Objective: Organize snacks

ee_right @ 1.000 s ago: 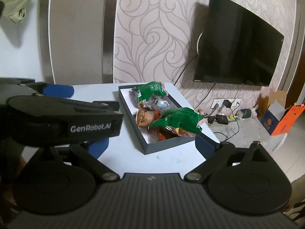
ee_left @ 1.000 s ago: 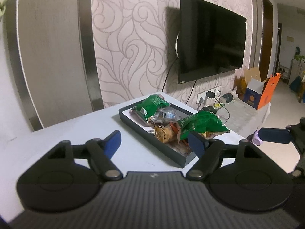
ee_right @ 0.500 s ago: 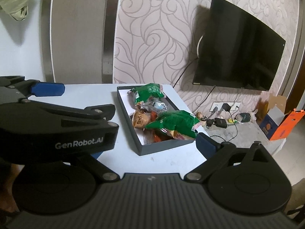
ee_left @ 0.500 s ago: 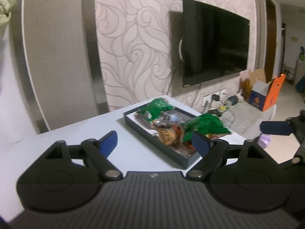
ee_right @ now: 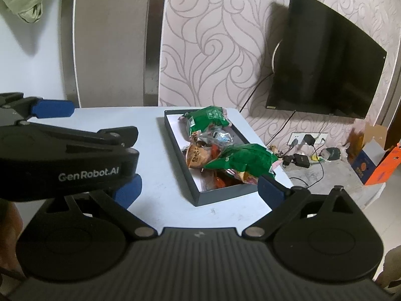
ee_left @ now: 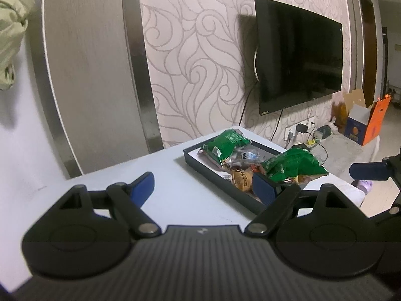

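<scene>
Snacks are sitting in a dark tray (ee_right: 186,168) on the pale table (ee_right: 155,175), and the tray is the spot to steer by. One green bag (ee_right: 205,118) is lying at the far end of the tray, close to the swirly wall. A second green bag (ee_right: 240,160) is lying at the near end, hanging a little over the tray's right rim. Between the two bags, a tan packet (ee_right: 196,156) and a small silver packet (ee_right: 220,135) are piled together.

You are holding your left gripper (ee_left: 203,188) over the table, near the tray's near left side. Its blue fingers are standing wide apart, with nothing between them. You are holding your right gripper (ee_right: 198,188) just before the tray's near end. Its fingers are wide apart too, gripping nothing. Neither gripper is touching the tray or the snacks.

A black TV (ee_right: 323,57) is hanging on the wall beyond the tray.
</scene>
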{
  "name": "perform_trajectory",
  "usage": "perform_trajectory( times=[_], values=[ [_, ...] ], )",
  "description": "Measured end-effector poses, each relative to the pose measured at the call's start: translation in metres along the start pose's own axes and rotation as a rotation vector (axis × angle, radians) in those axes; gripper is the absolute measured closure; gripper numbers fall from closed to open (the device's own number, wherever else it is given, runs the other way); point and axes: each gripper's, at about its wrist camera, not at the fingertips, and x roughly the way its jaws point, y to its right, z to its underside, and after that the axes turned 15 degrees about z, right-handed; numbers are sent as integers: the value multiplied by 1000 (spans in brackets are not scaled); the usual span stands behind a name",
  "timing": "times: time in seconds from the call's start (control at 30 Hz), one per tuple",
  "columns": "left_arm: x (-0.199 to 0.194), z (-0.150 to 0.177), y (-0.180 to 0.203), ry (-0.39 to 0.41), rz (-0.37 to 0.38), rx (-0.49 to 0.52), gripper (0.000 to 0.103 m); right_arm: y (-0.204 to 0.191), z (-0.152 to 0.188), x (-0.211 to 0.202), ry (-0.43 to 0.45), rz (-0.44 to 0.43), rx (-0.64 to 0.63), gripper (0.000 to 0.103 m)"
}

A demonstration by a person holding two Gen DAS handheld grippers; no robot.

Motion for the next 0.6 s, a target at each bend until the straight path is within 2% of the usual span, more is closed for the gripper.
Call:
perform_trajectory(
  times=[0.3,0.4,0.6],
  values=[
    [1,1,-1,-5,28,-22,16,-1,3,2,-13,-10,-5,2],
    [2,1,2,-3,18,-10,16,0,5,1,-16,-8,-3,2],
    [3,2,3,-9,43,-2,16,3,8,-1,-21,-5,2,2]
  ],
)
